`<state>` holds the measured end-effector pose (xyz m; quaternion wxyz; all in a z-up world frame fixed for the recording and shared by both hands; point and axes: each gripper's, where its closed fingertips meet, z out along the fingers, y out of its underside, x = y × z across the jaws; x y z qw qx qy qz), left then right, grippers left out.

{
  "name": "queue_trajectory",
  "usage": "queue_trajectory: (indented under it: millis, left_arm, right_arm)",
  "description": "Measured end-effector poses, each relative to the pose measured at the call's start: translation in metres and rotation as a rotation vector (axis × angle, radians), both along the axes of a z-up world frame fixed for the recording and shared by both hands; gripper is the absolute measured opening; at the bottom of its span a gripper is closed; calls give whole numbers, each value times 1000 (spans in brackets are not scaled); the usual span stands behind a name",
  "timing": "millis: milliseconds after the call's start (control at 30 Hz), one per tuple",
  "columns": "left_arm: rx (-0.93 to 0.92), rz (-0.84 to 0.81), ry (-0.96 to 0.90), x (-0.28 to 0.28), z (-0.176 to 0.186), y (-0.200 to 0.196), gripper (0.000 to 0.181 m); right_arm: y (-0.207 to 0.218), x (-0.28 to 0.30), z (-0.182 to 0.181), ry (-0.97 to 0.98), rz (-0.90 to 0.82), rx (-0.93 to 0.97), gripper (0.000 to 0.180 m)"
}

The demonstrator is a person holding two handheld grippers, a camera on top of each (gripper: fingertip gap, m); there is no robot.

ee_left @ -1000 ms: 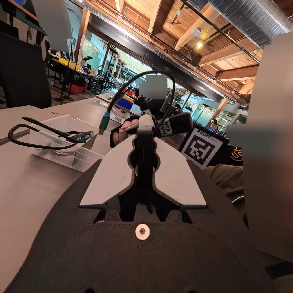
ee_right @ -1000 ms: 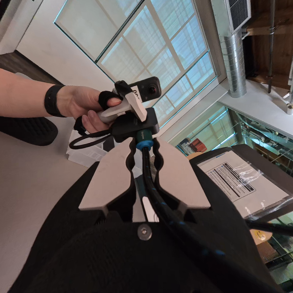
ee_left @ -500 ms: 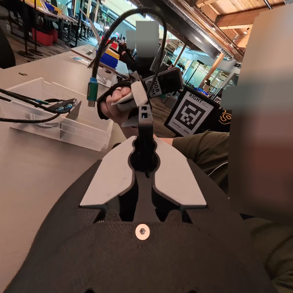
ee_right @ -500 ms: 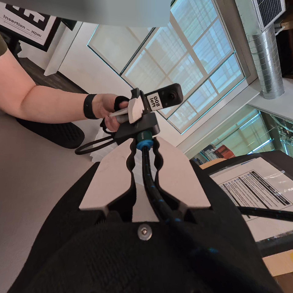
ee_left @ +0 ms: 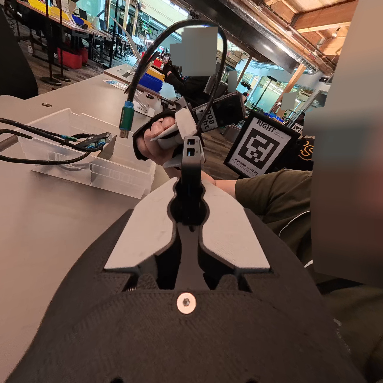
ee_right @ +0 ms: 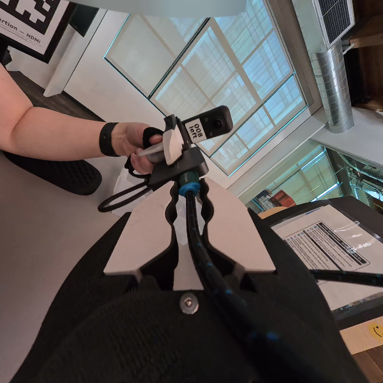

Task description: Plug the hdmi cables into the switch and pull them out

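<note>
I hold the switch (ee_left: pixel 191 165) in my left gripper (ee_left: pixel 189 184), the two fingers closed on its dark body so that it stands up in the air above the table (ee_left: pixel 51 217). My right gripper (ee_right: pixel 187 187) is closed around the green plug (ee_right: pixel 185 178) of one hdmi cable (ee_right: pixel 193 223), and in the right wrist view this plug already meets the edge of the switch. How deep it sits I cannot tell; the blue collar is still outside.

To do this step well, I think the push must go straight along the plug, not at an angle, because the port is narrow and the switch is only pinched on its sides and may turn in my left gripper. So I would keep the left one firm and steady as a counter-force, and push slowly with the right until the plug stops.

The other end of this cable (ee_left: pixel 126 119) hangs free over the clear tray (ee_left: pixel 116 176), where more cables (ee_left: pixel 41 161) lie. This loop could pull sideways, so I must leave it slack.
</note>
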<state>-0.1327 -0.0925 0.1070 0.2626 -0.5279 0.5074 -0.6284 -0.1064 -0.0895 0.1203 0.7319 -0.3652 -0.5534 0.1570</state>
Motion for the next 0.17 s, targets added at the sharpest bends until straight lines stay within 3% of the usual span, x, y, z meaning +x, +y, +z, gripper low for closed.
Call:
queue_trajectory:
  millis: [33, 167]
  left_arm:
    - [10, 7, 5, 0, -1, 1, 13]
    - [45, 1, 3, 0, 1, -1, 13]
  right_arm:
    - [1, 0, -1, -9, -7, -2, 21]
    - [-1, -3, -4, -27, 24, -20, 21]
